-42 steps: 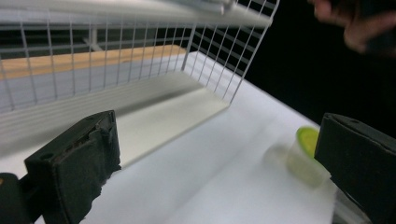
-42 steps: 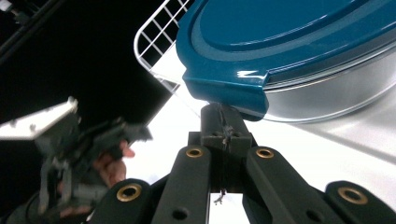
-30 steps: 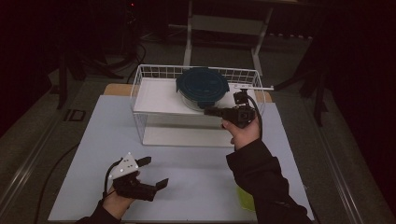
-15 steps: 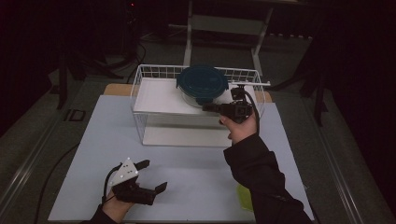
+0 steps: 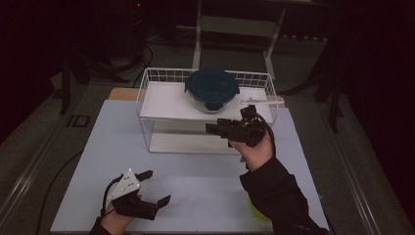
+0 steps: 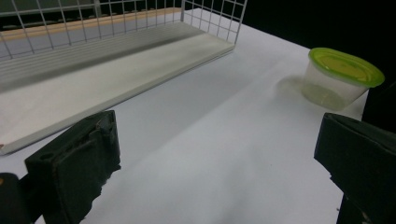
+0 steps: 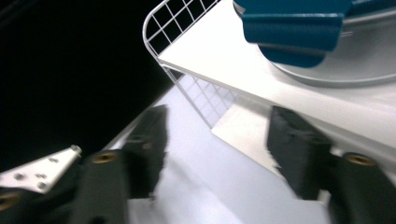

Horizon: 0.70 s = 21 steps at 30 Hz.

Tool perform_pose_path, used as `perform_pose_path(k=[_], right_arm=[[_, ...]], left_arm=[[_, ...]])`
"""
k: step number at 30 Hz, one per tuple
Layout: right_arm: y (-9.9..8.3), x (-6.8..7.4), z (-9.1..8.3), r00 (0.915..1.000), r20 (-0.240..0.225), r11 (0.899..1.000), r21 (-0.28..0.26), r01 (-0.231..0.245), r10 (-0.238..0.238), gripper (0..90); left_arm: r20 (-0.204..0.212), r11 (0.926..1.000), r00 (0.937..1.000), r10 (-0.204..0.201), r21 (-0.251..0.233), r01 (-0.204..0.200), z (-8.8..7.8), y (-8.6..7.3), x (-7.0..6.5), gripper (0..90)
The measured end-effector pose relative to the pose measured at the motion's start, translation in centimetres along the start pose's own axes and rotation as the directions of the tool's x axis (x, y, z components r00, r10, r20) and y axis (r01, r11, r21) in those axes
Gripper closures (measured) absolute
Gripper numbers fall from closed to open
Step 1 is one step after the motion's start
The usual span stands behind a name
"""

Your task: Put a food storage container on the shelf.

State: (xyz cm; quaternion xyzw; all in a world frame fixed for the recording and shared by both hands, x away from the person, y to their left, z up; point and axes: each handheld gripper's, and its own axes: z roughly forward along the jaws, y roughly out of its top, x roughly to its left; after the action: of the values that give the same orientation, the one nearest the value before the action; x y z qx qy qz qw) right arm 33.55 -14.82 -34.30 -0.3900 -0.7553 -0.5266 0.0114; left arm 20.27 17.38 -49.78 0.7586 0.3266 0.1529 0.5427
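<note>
1. On the upper shelf of the white wire rack (image 5: 147, 93), at about twelve o'clock on the table, sits the round glass container with the dark blue clip lid (image 5: 212, 88); it stands upright on the white shelf board, toward the rack's right half.
2. Your right gripper (image 5: 217, 128) hovers just at five o'clock of that container, in front of the rack's edge, apart from the lid. Its jaws have just been opening and now stand apart with nothing between them; the right gripper view shows the lid's blue clip (image 7: 292, 29) above and beyond the two black pads.
3. Your left gripper (image 5: 154, 188) rests low at about seven o'clock on the pale blue-white tabletop (image 5: 195, 176), well apart from the rack. Its jaws are spread wide, gripping nothing.
4. In the left gripper view, a small clear plastic tub with a lime-green lid (image 6: 341, 77) stands upright near the table's edge, at two o'clock from the jaws, to the right of the rack's lower shelf (image 6: 107, 79).
</note>
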Motion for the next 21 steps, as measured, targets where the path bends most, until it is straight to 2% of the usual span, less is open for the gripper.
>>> perform_pose_path(k=[2, 6, 7, 11, 13, 17, 18, 21], right_arm=[[-0.6, 0.0, -0.3, 0.9993, -0.026, 1.000, -0.007, 0.027, -0.027, 23.7], [-1.9, -0.2, -1.0, 0.9975, -0.036, 0.998, -0.009, 0.061, -0.061, 19.3], [-2.4, -0.2, -1.2, 0.9956, -0.035, 0.996, -0.016, 0.086, -0.087, 19.7], [-3.7, -0.9, -1.8, 0.9916, -0.046, 0.993, -0.022, 0.120, -0.121, 20.8], [-4.3, -1.2, -2.1, 0.9912, -0.049, 0.992, -0.024, 0.122, -0.123, 20.3], [-5.5, -1.5, -2.9, 0.9858, -0.046, 0.987, -0.031, 0.160, -0.161, 15.1], [-5.8, -1.6, -3.1, 0.9855, -0.035, 0.986, -0.029, 0.165, -0.166, 13.9], [-6.7, -1.8, -3.7, 0.9840, -0.039, 0.985, -0.009, 0.173, -0.174, 13.3]], left_arm=[[0.001, 1.0000, 1.0000, 0.006, -0.005, -0.006, 0.1, 0.0, 0.1, 0.0], [0.006, 0.9999, 0.9999, 0.010, -0.013, -0.010, 0.0, 0.1, 0.1, 0.0], [0.006, 0.9999, 1.0000, 0.008, -0.014, -0.008, 0.0, 0.1, 0.1, 0.0], [0.008, 0.9998, 1.0000, -0.004, -0.020, 0.004, -0.1, 0.1, 0.2, 0.0], [0.013, 0.9996, 0.9999, -0.011, -0.024, 0.011, -0.1, 0.1, 0.2, 0.0], [0.012, 0.9995, 0.9998, -0.017, -0.028, 0.017, 0.0, 0.1, 0.2, 0.0], [0.011, 0.9994, 0.9998, -0.018, -0.028, 0.018, 0.0, 0.1, 0.2, 0.0], [0.012, 0.9994, 0.9998, -0.017, -0.029, 0.017, 0.0, 0.1, 0.2, 0.0]])
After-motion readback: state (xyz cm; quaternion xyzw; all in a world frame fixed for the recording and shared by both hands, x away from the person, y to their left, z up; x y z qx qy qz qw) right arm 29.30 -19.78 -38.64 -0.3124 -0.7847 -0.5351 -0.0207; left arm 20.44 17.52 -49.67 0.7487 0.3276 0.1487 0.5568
